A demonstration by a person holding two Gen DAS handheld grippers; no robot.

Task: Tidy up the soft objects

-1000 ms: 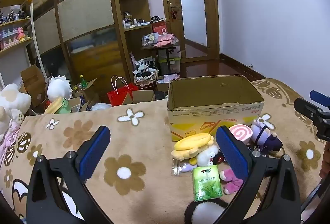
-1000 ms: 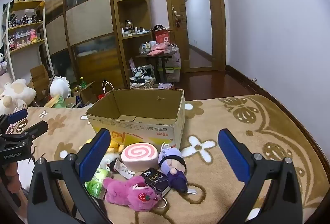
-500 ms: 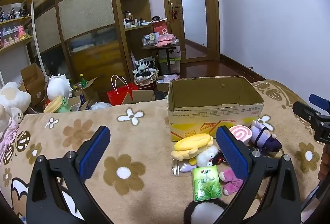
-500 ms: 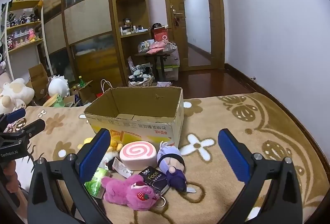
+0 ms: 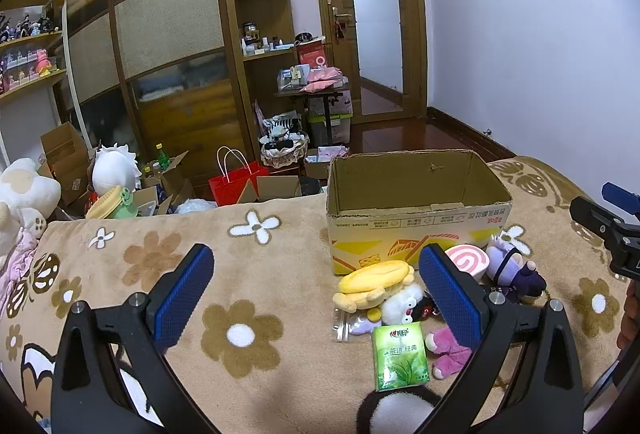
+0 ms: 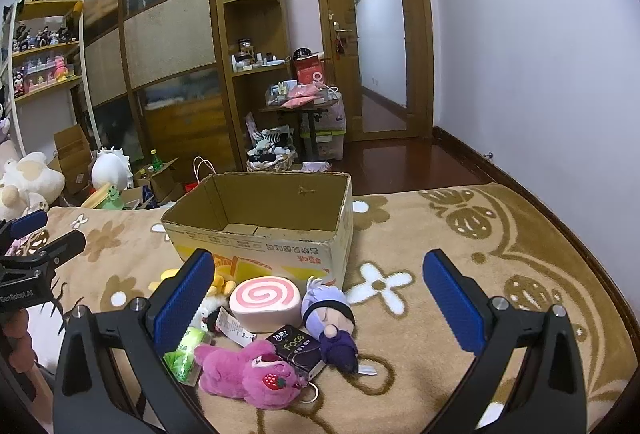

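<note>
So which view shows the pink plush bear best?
The right wrist view: the pink plush bear lies whole in the foreground, strawberry patch visible. In the left wrist view the left gripper finger covers most of it.

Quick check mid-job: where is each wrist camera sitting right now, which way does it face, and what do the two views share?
Left wrist: on the open left gripper, left of the pile, facing the open cardboard box; right gripper at the right edge.
Right wrist: on the open right gripper, over the pink plush bear, facing the box; left gripper at the left edge.
Shared: box, pink swirl-roll plush, purple-haired doll.
</note>
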